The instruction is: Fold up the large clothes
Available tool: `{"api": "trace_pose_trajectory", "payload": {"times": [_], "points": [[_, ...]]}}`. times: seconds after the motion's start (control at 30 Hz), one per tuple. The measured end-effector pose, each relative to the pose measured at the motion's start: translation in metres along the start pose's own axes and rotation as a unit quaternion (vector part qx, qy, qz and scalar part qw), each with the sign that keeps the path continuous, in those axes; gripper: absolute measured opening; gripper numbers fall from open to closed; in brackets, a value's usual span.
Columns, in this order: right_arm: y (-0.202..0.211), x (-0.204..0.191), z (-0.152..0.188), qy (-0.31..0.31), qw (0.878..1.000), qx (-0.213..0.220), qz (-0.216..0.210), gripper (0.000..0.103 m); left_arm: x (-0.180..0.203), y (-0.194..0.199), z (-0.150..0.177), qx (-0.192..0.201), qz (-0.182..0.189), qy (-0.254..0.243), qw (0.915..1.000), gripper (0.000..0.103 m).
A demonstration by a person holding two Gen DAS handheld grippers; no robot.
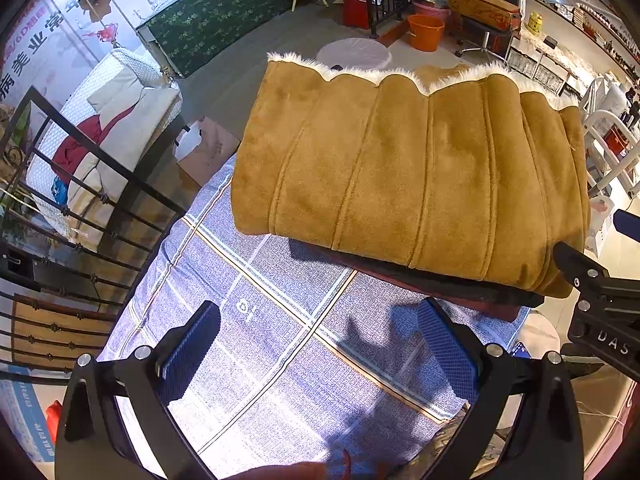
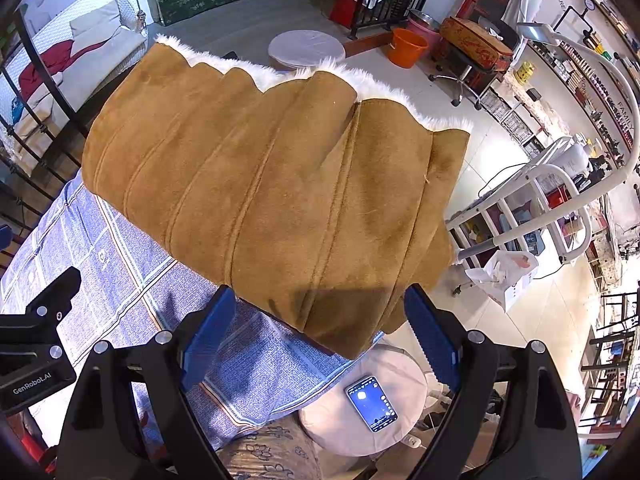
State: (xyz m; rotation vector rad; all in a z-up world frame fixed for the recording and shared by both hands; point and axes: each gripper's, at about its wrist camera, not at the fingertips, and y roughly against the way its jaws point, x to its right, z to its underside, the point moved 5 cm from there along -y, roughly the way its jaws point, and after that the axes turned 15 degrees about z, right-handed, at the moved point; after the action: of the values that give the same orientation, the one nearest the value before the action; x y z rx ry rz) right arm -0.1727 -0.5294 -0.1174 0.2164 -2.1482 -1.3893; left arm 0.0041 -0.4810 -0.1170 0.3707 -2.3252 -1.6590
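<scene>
Here, folded tan coat on checked sheet, left tool and right tool wide open – holding nothing

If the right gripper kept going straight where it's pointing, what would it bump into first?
Probably the near edge of the folded brown coat, which lies between the open right gripper fingers. Depth is hard to judge.

"GenRobot.AI" reads in white on the black left tool, seen at the left edge of the right wrist view. In the left wrist view, the letters "DAS" show on the black right tool at the right edge. Far right, "WE ARE" and "FAMILY" run along the wall. Far left, a banner carries Chinese characters, "美业" among them.
</scene>
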Motion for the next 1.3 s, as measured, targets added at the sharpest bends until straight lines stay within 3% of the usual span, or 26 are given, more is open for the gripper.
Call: {"api": "trace_pose_trajectory", "payload": {"times": [0.7,0.87,0.97,1.17,1.3], "points": [[-0.0005,-0.0004,0.0002,0.0,1.0,0.0,-0.001,0.086,0.0031,-0.0002,0.001,0.001,0.0,-0.002,1.0,0.097],[-0.0008,-0.0001,-0.0006,0.0,1.0,0.0,-0.001,0.085,0.0081,0.0071,0.0023,0.048,0.002,-0.017,0.9987,0.097],[-0.0007,-0.0005,-0.0006,0.0,1.0,0.0,-0.001,0.086,0.0098,0.0064,0.0019,0.054,0.006,-0.022,0.9983,0.097],[-0.002,-0.0016,-0.0017,0.0,1.0,0.001,-0.002,0.086,0.0061,0.0003,0.0009,0.025,0.007,-0.001,0.9997,0.097],[-0.0023,-0.001,-0.0021,0.001,1.0,0.001,-0.002,0.086,0.0069,0.0009,0.0001,0.029,0.0,-0.01,0.9995,0.097]]}}
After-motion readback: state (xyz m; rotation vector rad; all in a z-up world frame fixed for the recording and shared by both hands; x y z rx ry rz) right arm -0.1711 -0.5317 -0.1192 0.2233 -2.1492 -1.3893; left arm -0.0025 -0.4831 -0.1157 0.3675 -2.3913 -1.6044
